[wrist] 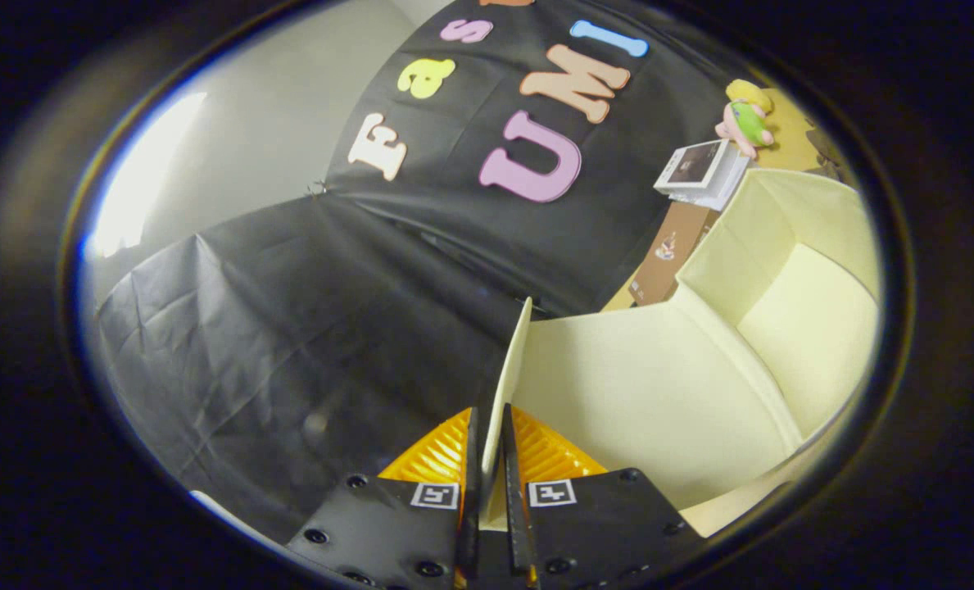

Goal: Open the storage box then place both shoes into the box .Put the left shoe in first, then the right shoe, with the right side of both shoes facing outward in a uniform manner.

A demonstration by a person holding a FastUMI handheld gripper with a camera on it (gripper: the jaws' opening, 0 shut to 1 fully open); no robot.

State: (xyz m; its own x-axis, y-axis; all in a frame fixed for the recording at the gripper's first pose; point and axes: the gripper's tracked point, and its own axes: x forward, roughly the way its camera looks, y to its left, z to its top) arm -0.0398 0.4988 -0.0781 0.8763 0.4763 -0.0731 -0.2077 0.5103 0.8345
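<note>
Tool (487, 459) clamped on the thin lid flap (513, 369) edge-on between both fingers, likely swinging it clear so the storage box (790, 328) beyond-right stays open for shoes.

One storage box (781, 328) stands open, cream inside, and one lid flap (513, 369) of it rises edge-on as a thin panel. One gripper (491, 459) shows, with two fingers (433, 455), and both of them press on that one flap, one on each face. Each finger base carries one square marker (435, 495), so there are two markers. Beyond the box's far wall lies one stack of booklets (699, 168); how many it holds cannot be told. One brown carton (668, 258) leans beside the box under that stack. One small toy figure (746, 115) sits past the booklets.
</note>
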